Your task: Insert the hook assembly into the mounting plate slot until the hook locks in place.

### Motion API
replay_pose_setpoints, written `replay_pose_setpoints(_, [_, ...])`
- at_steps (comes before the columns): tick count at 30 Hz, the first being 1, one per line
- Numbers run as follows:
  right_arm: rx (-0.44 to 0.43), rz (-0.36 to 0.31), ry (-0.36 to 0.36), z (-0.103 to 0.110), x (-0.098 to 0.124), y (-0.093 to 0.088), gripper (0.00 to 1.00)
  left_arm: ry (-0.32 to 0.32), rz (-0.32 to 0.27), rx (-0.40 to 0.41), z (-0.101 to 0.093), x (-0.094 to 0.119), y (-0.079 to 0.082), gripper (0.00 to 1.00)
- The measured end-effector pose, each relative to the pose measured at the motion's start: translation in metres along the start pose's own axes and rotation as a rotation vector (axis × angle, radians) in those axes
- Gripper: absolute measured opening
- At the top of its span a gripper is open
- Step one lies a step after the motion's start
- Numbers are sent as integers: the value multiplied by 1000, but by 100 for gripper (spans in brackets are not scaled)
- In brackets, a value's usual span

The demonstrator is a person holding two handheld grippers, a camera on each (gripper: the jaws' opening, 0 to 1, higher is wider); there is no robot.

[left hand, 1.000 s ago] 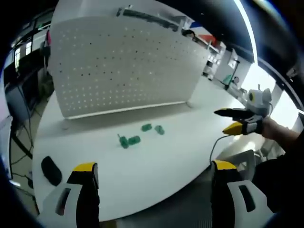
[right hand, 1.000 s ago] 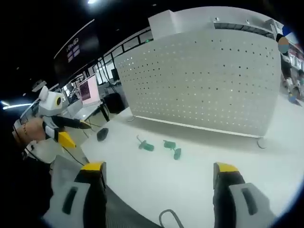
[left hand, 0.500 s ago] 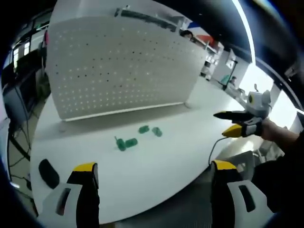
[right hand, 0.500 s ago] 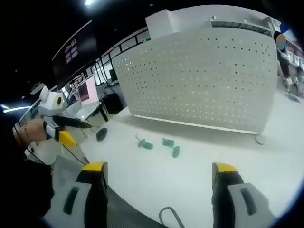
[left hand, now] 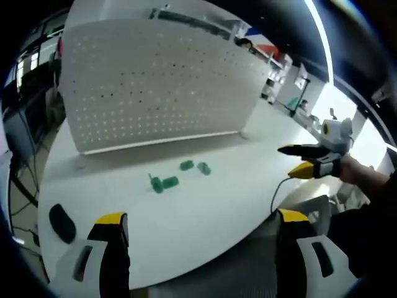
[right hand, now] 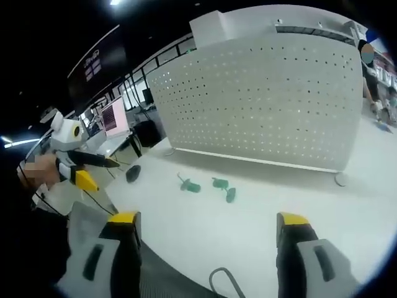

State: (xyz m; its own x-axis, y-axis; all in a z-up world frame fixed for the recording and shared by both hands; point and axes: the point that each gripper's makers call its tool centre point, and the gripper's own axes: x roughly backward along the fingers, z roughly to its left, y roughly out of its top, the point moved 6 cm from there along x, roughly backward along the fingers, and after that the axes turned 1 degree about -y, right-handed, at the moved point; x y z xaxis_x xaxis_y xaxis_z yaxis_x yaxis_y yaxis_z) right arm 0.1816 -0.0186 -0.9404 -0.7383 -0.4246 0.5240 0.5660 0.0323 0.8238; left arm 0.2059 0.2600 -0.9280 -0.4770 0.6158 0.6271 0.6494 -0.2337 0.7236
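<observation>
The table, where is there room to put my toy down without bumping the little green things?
The table is bare between the green hooks and the near edge, above the left gripper. It is also bare right of the hooks, toward the right gripper. It gets crowded around the hooks, before the white pegboard, and by the black mouse at the left edge.

The pegboard [left hand: 155, 87] is white with a regular grid of small dark holes, standing on a plain white surface [left hand: 205, 205]. Near its base lie translucent green hooks [left hand: 162, 182]. Both the left gripper [left hand: 201, 248] and right gripper [right hand: 208, 248] are grey with yellow tips.
</observation>
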Motion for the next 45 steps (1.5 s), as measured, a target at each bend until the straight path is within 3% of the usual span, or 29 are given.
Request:
replay_pose_setpoints(21, [4, 12, 5, -1, -3, -2, 85, 4, 4, 7, 2, -3, 1, 100])
replay_pose_setpoints(25, [22, 52, 14, 0, -8, -6, 82, 6, 7, 9, 3, -2, 0, 100])
replay_pose_setpoints(29, [39, 83, 45, 4, -17, -6, 73, 7, 3, 17, 4, -2, 0, 100])
replay_pose_setpoints(35, [99, 109, 98, 11, -39, -5, 71, 12, 11, 22, 6, -2, -2, 100])
replay_pose_setpoints(45, [130, 137, 278, 36, -90, -5, 62, 11, 5, 36, 11, 3, 1, 100])
